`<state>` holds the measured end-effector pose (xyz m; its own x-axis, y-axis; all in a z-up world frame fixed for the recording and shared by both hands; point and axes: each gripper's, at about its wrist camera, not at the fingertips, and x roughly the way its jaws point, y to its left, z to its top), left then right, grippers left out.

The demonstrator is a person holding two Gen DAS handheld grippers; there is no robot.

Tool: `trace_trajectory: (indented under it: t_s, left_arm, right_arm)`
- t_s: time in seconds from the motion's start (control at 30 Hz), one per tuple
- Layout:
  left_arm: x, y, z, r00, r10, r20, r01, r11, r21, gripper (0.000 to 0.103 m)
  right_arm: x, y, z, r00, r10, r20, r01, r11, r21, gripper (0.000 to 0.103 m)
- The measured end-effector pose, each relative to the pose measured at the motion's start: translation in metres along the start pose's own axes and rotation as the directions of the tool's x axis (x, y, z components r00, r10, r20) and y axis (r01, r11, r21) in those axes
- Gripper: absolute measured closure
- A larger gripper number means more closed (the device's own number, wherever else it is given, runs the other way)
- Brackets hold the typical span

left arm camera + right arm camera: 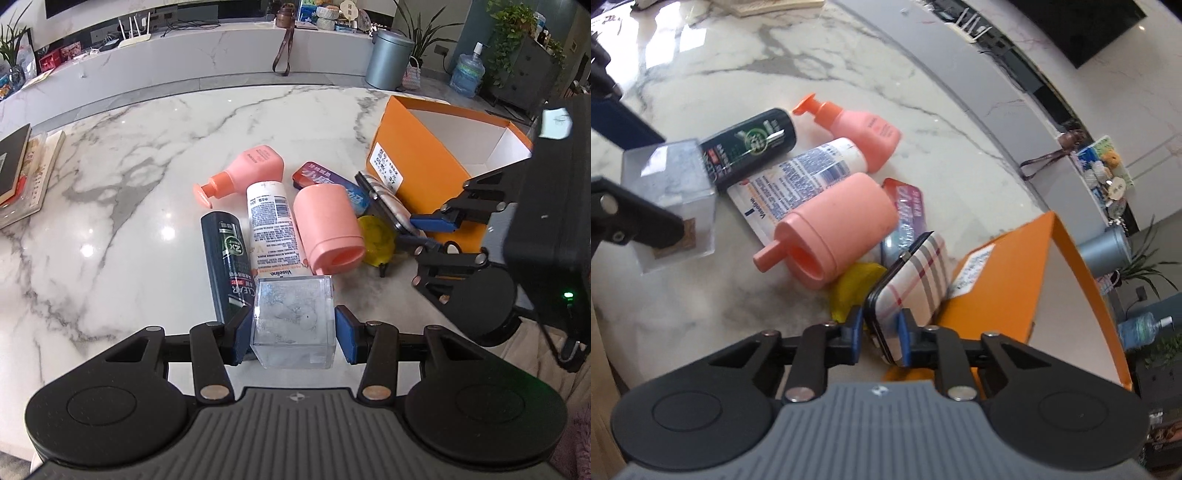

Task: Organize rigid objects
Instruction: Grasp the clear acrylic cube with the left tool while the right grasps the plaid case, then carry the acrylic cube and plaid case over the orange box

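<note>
The left gripper [291, 328] grips a clear plastic box [293, 325] near the table's [147, 166] front edge. The right gripper [881, 334] is closed on a plaid case [912, 280], beside the orange box [997, 295].

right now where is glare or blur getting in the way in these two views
Left wrist view: bright ceiling-light spots glare off the marble table, and the clear acrylic box in the left gripper mirrors the marble. Edges bow with fisheye distortion. Right wrist view: soft overall, the plaid case in the right gripper slightly smeared, with window glare washing out the table's top left.
</note>
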<state>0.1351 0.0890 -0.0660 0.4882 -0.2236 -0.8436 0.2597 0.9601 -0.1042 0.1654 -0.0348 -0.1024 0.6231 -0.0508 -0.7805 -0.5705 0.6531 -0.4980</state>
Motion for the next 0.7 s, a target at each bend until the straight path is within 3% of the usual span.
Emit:
trace_trajectory:
  t_s: [0.17, 0.3, 0.47, 0.7]
  left_arm:
    - [-0.010, -0.003, -0.007, 1.000, 0.005, -0.003, -0.005, 1.000, -0.026, 0.049]
    - [-0.013, -0.006, -0.014, 0.999, -0.039, -0.012, 0.038, 0.997, -0.070, 0.049]
    - [-0.010, -0.024, -0.022, 0.999, -0.050, -0.017, 0.048, 0.997, -0.064, 0.049]
    - [0.003, -0.053, -0.028, 0.996, -0.081, -0.023, 0.080, 0.996, -0.045, 0.049]
  right_arm:
    - [-0.034, -0.001, -0.012, 0.998, -0.016, 0.064, 0.012, 0.998, 0.067, 0.090]
    - [-0.064, -0.005, -0.033, 0.995, 0.034, 0.092, -0.050, 0.983, 0.175, 0.090]
    - [-0.082, -0.014, -0.070, 0.986, 0.149, 0.077, -0.166, 0.924, 0.345, 0.090]
    - [-0.078, -0.023, -0.113, 0.962, 0.272, 0.029, -0.247, 0.821, 0.514, 0.090]
